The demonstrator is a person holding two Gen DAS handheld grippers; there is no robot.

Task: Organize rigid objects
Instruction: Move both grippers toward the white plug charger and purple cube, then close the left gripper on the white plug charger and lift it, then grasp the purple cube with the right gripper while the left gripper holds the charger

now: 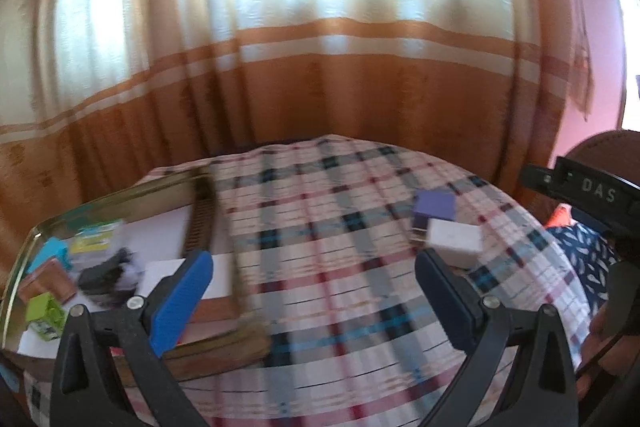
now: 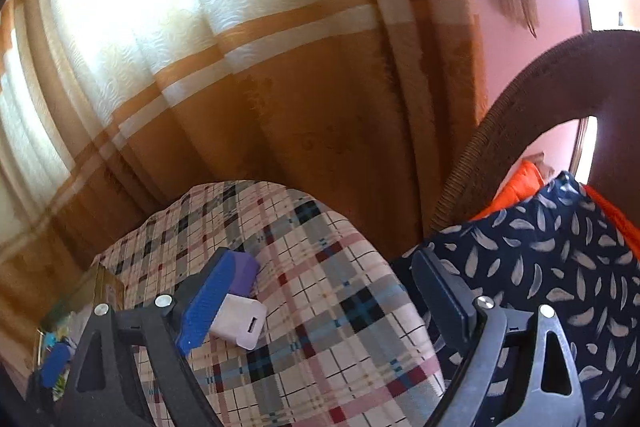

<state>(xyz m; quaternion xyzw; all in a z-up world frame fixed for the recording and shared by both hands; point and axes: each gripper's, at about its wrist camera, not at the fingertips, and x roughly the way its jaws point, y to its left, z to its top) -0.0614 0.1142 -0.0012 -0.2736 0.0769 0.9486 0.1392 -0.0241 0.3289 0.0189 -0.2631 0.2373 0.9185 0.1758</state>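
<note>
Orange-banded curtains hang behind a plaid tablecloth (image 1: 340,267). Left wrist view: the left gripper (image 1: 314,301) hovers with jaws spread, empty; a gold tray (image 1: 24,251) at left already gathers small boxes, while a purple box (image 1: 434,205) and white charger (image 1: 456,239) wait far right, touching. Right wrist view: the right gripper (image 2: 316,303), also spread and empty, sits near the white charger (image 2: 240,321), likely next for the tray
</note>
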